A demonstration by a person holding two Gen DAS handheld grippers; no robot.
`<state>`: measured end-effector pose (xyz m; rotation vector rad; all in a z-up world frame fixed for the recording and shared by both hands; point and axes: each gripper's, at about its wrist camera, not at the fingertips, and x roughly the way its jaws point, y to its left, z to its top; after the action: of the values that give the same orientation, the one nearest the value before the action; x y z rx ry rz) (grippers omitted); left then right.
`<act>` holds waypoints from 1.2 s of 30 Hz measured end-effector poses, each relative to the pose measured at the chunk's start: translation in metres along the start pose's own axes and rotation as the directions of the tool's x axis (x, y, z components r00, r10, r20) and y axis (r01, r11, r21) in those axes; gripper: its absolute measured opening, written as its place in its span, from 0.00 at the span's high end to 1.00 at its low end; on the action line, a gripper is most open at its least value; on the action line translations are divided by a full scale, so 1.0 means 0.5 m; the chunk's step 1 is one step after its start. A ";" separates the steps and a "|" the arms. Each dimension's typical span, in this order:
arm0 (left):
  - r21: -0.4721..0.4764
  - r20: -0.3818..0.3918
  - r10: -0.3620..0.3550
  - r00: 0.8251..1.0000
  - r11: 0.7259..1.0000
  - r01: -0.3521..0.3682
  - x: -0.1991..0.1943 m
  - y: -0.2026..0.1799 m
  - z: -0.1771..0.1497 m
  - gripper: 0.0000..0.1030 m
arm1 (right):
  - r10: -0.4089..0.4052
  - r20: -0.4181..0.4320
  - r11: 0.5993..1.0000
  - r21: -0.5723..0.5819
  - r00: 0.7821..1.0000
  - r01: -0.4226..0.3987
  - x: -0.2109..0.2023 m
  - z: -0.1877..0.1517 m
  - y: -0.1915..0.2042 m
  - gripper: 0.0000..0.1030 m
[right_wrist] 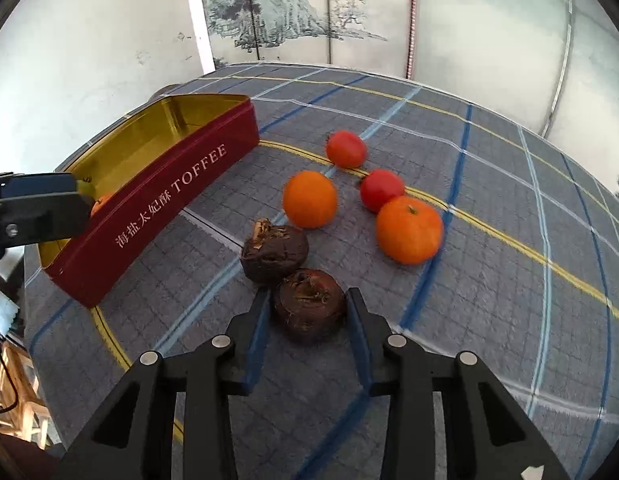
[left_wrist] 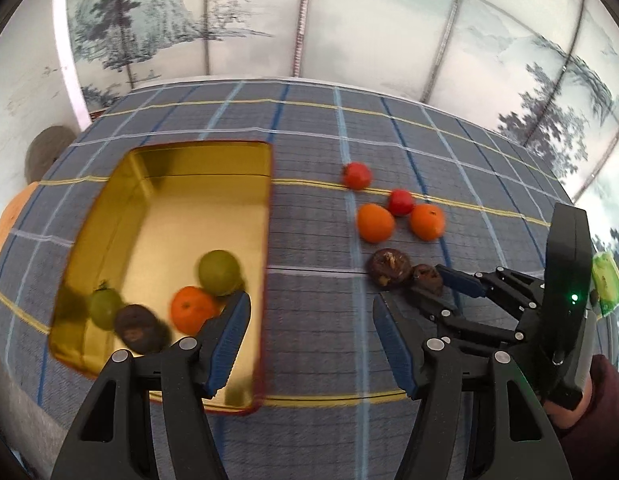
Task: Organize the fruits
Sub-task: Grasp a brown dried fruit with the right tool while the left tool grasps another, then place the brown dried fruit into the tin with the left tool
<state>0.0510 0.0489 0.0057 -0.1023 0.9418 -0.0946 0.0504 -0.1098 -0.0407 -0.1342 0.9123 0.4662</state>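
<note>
— What's the right gripper (right_wrist: 307, 306) doing?

— Its jaws are clamped on the near brown fruit (right_wrist: 309, 306), one pad on each side, the fruit resting on the cloth (right_wrist: 489, 280).

— And the left gripper (left_wrist: 309, 312)?

— Jaws apart, nothing between them. It hangs over the right rim of the tin (left_wrist: 157, 216), one finger above the inside, the other above the cloth.

— What's in the tin?

— Two green fruits (left_wrist: 219, 272), an orange (left_wrist: 191, 308) and a brown one (left_wrist: 135, 326).

— What lies close to the clamped fruit?

— A second brown fruit (right_wrist: 274, 254) touches it on the far side. Beyond lie two oranges (right_wrist: 409, 229) and two red fruits (right_wrist: 346, 149); the tin stands to the left.
</note>
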 end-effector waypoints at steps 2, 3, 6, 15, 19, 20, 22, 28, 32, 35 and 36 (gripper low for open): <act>0.015 -0.002 -0.016 1.000 1.000 0.016 0.010 -0.019 0.003 0.37 | -0.028 0.003 1.000 0.012 1.000 0.028 -0.011 -0.012 -0.018 0.67; 0.028 -0.007 -0.022 1.000 0.999 0.022 0.017 -0.031 0.004 0.37 | -0.047 0.005 0.999 0.023 0.999 0.047 -0.019 -0.018 -0.032 0.67; 0.065 -0.017 -0.047 0.999 0.997 0.048 0.039 -0.064 0.007 0.37 | -0.110 -0.003 0.991 0.080 0.994 0.110 -0.034 -0.034 -0.089 0.67; 0.097 -0.065 -0.054 0.996 0.993 0.060 0.136 -0.118 0.019 0.38 | -0.244 -0.020 0.947 0.212 0.969 0.243 -0.064 -0.057 -0.232 0.67; 0.092 -0.082 -0.029 0.996 0.995 0.036 0.177 -0.124 0.024 0.39 | -0.246 -0.030 0.946 0.211 0.969 0.247 -0.061 -0.055 -0.236 0.66; 0.098 -0.082 -0.023 0.996 0.995 0.032 0.184 -0.126 0.024 0.41 | -0.245 -0.031 0.946 0.212 0.969 0.246 -0.060 -0.054 -0.237 0.66; 0.105 -0.080 -0.015 0.997 0.994 0.024 0.195 -0.128 0.026 0.44 | -0.240 -0.029 0.946 0.217 0.970 0.240 -0.062 -0.055 -0.237 0.66; 0.125 -0.066 -0.010 0.998 0.992 0.018 0.203 -0.135 0.028 0.60 | -0.239 -0.029 0.946 0.217 0.971 0.239 -0.061 -0.051 -0.238 0.66; 0.126 -0.072 -0.011 0.997 0.992 0.020 0.197 -0.132 0.025 0.61 | -0.239 -0.029 0.946 0.216 0.971 0.240 -0.061 -0.051 -0.237 0.66; 0.127 -0.068 -0.019 0.998 0.991 0.027 0.186 -0.130 0.020 0.61 | -0.240 -0.029 0.946 0.216 0.970 0.240 -0.061 -0.052 -0.237 0.66; 0.129 -0.065 -0.017 0.998 0.991 0.025 0.182 -0.131 0.019 0.61 | -0.239 -0.029 0.947 0.216 0.971 0.240 -0.061 -0.051 -0.237 0.66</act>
<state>0.1093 -0.0269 -0.0532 0.0107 0.9957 -0.1789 0.0684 -0.2334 -0.0425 -0.0440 0.9294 0.1380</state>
